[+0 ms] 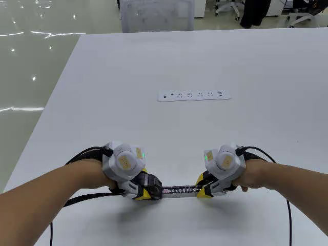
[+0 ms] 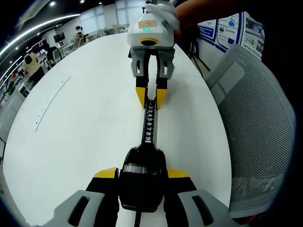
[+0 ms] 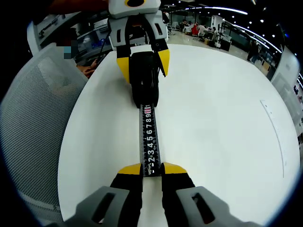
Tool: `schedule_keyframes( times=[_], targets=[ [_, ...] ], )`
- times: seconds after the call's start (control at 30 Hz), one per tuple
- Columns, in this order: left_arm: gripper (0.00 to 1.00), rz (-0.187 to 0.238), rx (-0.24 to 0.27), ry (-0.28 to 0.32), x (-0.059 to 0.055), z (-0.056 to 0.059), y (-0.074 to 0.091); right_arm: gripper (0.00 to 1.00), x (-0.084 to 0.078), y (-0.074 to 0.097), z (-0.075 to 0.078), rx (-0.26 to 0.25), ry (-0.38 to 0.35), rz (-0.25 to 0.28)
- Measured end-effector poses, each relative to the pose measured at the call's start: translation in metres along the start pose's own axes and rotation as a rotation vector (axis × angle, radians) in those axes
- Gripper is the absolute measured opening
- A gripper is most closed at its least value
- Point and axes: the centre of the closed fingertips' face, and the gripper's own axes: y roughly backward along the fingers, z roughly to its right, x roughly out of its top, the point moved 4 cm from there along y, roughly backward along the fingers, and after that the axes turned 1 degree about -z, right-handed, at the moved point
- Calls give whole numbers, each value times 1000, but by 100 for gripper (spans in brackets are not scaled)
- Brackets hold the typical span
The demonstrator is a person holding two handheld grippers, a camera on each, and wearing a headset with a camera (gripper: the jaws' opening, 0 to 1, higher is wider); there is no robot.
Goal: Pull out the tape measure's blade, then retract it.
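Yellow-tipped left gripper [image 2: 142, 173] clamping rounded black tape measure [image 2: 142, 183], right gripper [image 3: 151, 170] pinching its flat numbered blade [image 3: 148, 137]

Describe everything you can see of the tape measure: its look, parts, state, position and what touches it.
The tape measure has a chunky black case, plastic by its look, clamped between the yellow-tipped fingers of the left gripper. Its blade is pulled out a short way, dark with white numerals, running straight and level to the right gripper, which pinches its end. It lies low over the white table; whether it rests there I cannot tell.
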Motion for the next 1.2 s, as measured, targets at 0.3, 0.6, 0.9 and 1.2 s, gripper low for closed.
schedule_keyframes(
  times=[0.3,0.6,0.9,1.2],
  targets=[
    [33,5,-1,5,0,1,0,13,-4,2,-1,-6,-4,3],
    [33,2,-3,9,0,1,0,13,-11,6,-2,-11,-7,-4],
    [33,4,0,9,0,1,0,12,-17,12,-1,-12,-16,-8],
    [33,4,0,13,0,1,0,12,-22,16,1,-10,-17,-11]
  ],
)
